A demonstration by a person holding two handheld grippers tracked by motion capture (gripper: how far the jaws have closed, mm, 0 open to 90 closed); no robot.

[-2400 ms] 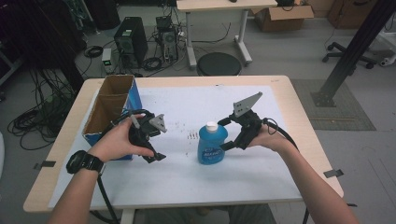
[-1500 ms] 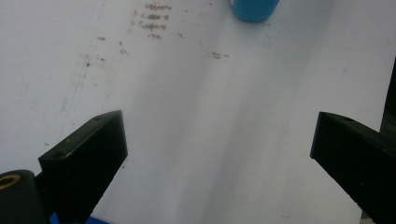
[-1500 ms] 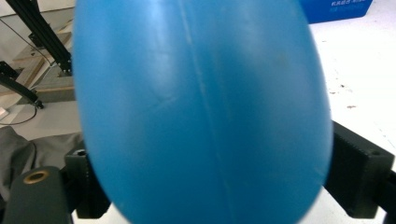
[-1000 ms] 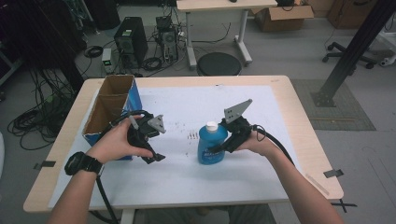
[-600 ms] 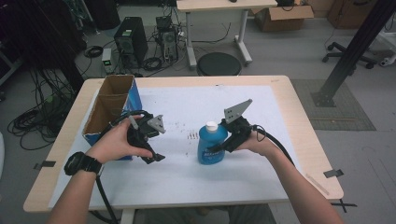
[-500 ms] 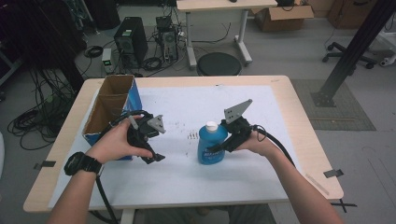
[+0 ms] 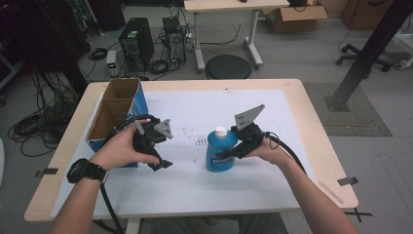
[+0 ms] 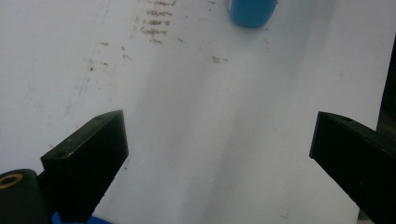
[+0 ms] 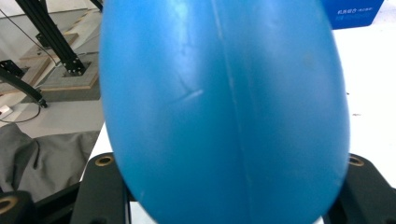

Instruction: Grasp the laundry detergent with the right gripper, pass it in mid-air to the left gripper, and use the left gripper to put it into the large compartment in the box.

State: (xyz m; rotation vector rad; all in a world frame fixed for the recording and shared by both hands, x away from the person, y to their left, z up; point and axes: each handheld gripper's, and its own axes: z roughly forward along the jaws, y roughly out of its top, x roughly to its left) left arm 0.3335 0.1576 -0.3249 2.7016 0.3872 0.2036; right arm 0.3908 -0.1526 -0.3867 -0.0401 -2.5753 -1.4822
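Two grippers ready: right gripper fingers just closed, pinching blue bottle upright mid-counter; left gripper fingers spread, empty, nearby. Grasp done; lift, likely transfer toward cardboard box, remains.

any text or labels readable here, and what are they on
Bottle: a label with white lettering on the front in the high view, too small and blurred to read.
Blue box: a line of white characters in the right gripper view, too blurred to read.
Table: small dark marks beside the bottle, smudges rather than legible writing.
Nothing can be quoted with confidence.
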